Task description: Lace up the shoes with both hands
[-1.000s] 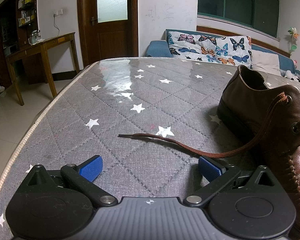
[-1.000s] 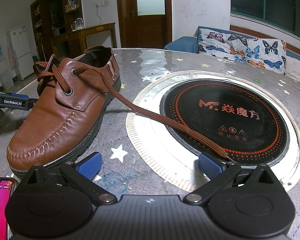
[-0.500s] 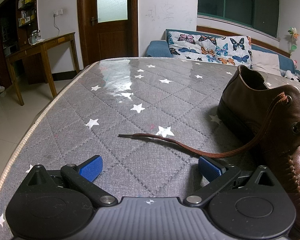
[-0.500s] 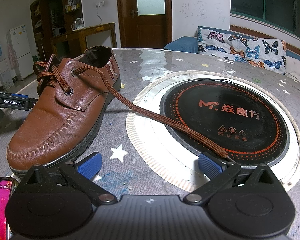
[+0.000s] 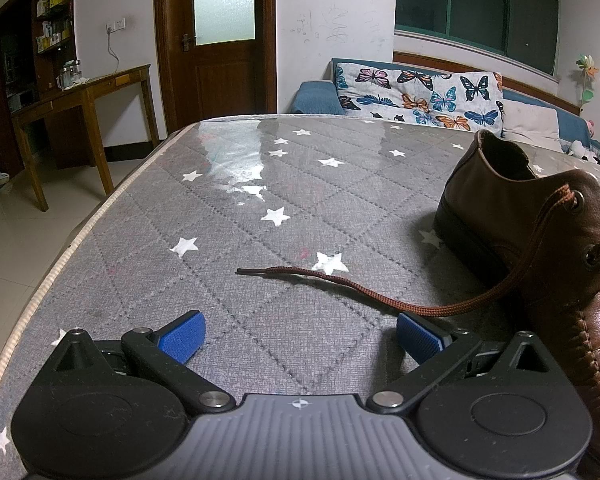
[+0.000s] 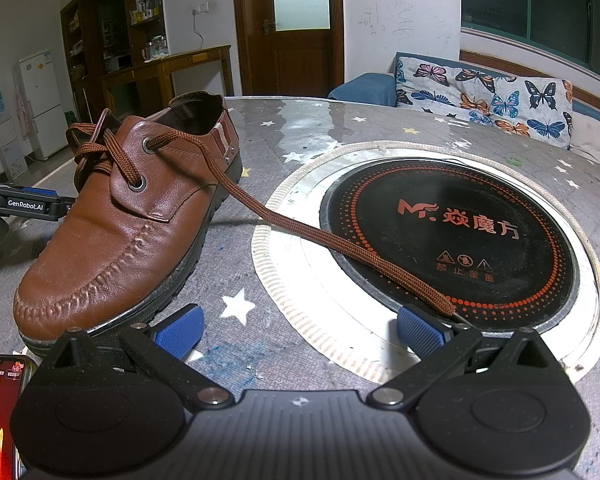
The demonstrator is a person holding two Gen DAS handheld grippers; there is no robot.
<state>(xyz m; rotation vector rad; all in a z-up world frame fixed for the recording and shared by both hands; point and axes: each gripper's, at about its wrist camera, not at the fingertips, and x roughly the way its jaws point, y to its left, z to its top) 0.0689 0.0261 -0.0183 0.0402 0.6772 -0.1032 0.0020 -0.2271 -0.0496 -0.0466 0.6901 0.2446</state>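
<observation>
A brown leather shoe [image 6: 132, 224] stands on the grey star-patterned table, toe toward me in the right wrist view; it also shows at the right edge of the left wrist view [image 5: 548, 240]. Its brown lace is threaded through the eyelets. One loose lace end [image 5: 340, 280] trails left across the table, just past my open, empty left gripper [image 5: 300, 334]. The other lace end [image 6: 340, 240] runs right over the round cooktop to the right fingertip [image 6: 418, 330] of my open, empty right gripper [image 6: 298, 330]. The left gripper [image 6: 24, 204] shows beyond the shoe.
A black round induction cooktop [image 6: 452, 236] with a white ring sits in the table at right. A lit phone [image 6: 0, 408] lies at the near left. The table's left edge [image 5: 60, 264] drops to the floor. A sofa with butterfly cushions [image 5: 420, 92] stands behind.
</observation>
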